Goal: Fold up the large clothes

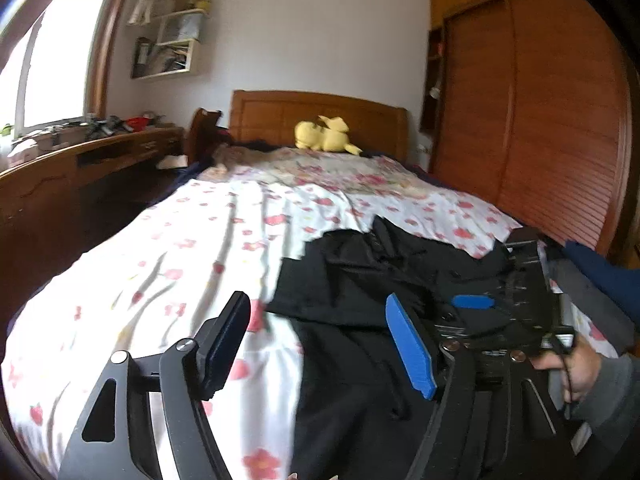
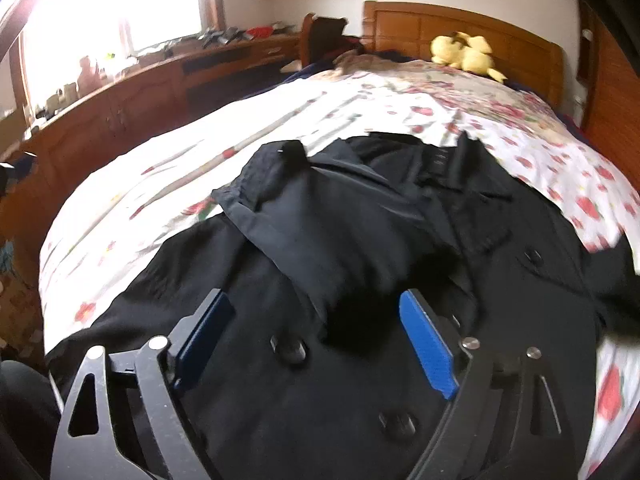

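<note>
Lying on flowered bed (image 1: pixel 168 264), black coat (image 2: pixel 328 240) has sleeve folded across front. Left gripper (image 1: pixel 320 344) fingers spread, empty, at coat edge; right gripper (image 2: pixel 316 344) fingers spread over buttons, nothing pinched, likely between grasps.

Left gripper (image 1: pixel 320 344): black linkage arms, silver pivot screws, blue pads on black fingers. Right gripper (image 2: pixel 316 348): same build, blue pads. Hand (image 1: pixel 576 368) emerges from a grey sleeve (image 1: pixel 612 392).
</note>
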The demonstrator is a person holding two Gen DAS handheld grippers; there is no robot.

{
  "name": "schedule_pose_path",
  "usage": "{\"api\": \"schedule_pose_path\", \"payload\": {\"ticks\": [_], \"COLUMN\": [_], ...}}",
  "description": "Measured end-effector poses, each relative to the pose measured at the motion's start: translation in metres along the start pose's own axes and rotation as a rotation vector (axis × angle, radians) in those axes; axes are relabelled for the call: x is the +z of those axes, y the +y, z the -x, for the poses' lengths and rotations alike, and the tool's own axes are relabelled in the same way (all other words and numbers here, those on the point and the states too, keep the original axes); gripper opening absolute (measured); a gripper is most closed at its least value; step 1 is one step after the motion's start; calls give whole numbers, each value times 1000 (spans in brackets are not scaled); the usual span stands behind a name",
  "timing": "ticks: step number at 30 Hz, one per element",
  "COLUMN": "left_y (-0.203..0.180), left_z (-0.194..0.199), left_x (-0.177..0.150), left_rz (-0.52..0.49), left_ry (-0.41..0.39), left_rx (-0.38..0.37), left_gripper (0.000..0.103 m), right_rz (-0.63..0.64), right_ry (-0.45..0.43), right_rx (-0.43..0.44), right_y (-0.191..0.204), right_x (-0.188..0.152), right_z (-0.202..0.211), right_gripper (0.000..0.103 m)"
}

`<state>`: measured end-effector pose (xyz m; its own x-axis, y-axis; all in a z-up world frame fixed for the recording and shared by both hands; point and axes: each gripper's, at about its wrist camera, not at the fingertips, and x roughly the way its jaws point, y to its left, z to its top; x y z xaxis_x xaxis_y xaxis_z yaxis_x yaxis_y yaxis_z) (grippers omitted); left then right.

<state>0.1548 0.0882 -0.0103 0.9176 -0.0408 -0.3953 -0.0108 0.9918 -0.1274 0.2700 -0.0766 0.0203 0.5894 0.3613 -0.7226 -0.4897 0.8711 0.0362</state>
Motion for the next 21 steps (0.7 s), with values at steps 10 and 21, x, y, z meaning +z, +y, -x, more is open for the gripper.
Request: {"api": "schedule_pose_path", "payload": {"ticks": [10,21], "left_y": [21,31], "left_z": [24,25], "left_x": [-6,-4], "left_rz": [68,102], "left_ry": [-34,-34], "left_rx": [74,86], "left_gripper": [78,80], "right_rz": [210,275], "right_ry": [83,214], "right_rx": [-6,-133], "right_y": [59,59], "right_x": [38,45], "right_z": [-69,-115], "right_gripper": [74,34]}}
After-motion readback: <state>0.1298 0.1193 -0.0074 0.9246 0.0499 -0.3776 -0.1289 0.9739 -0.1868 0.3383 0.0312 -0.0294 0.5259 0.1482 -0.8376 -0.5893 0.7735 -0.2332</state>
